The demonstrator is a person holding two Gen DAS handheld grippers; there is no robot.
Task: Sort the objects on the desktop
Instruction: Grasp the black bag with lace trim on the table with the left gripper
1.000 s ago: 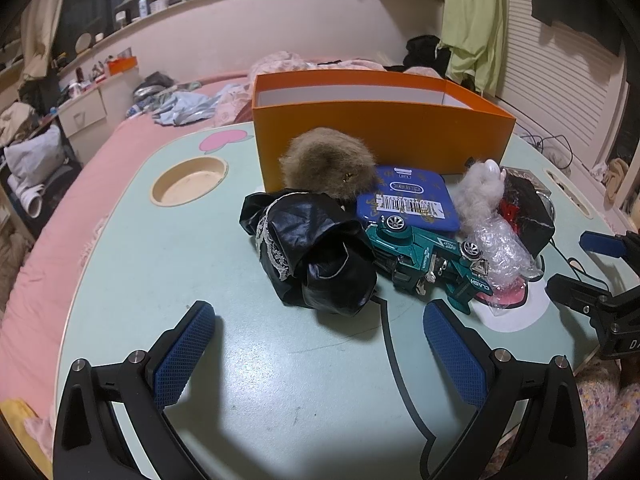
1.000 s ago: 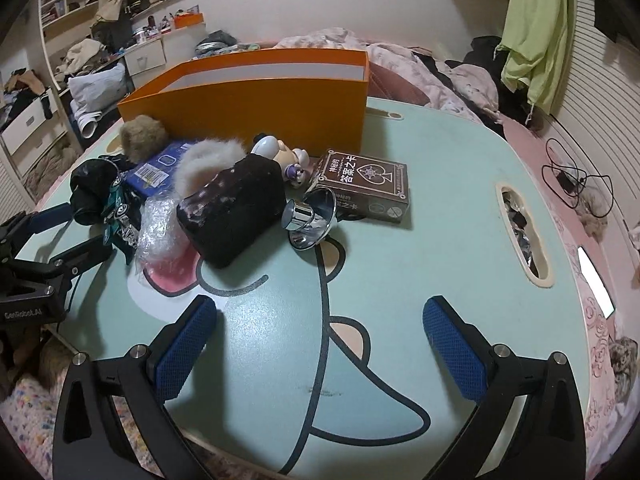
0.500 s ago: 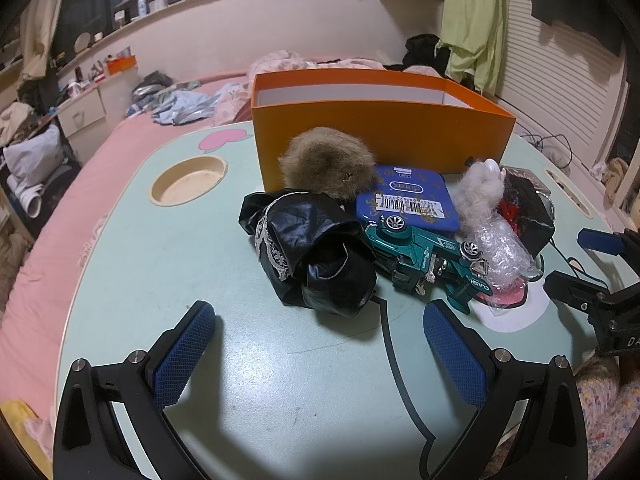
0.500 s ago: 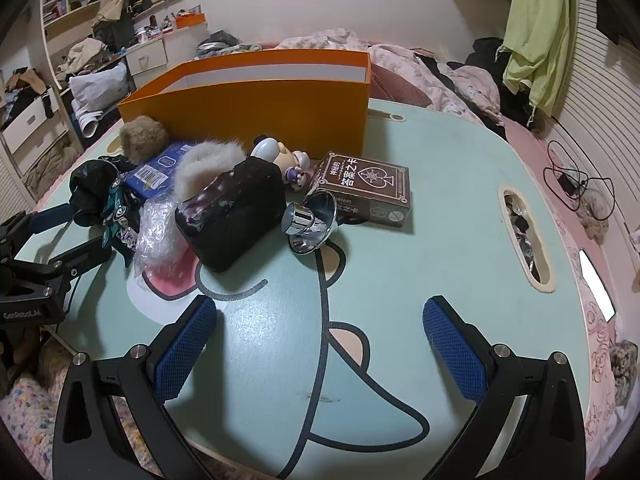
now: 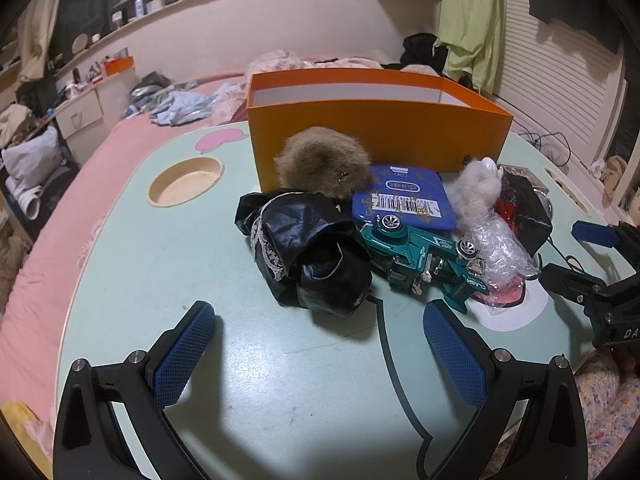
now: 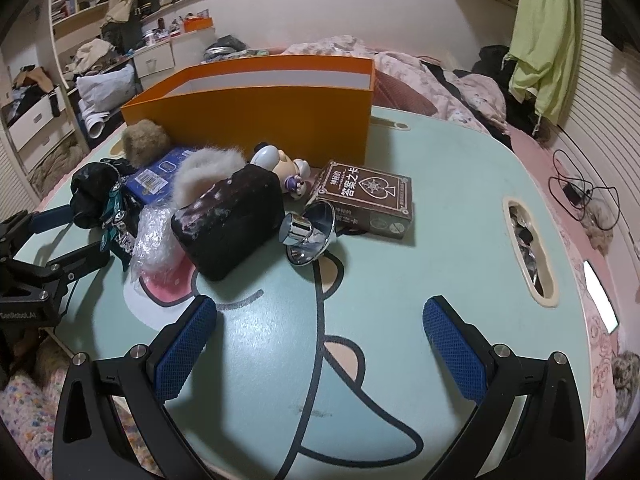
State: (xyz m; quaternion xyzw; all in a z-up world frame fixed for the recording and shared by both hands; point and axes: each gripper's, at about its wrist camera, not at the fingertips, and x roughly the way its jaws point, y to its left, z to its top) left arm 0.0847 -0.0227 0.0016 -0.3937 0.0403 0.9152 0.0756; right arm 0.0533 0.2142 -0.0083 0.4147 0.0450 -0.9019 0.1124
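Blue-padded left gripper (image 5: pixel 319 330) and right gripper (image 6: pixel 320 322) remain spread, unmoved.

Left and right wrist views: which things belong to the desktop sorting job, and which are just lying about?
Job:
orange box
brown fur ball
black leather pouch
teal toy car
blue card case
brown card box
chrome funnel
small figurine

Lying about:
bedding
green cloth
drawers
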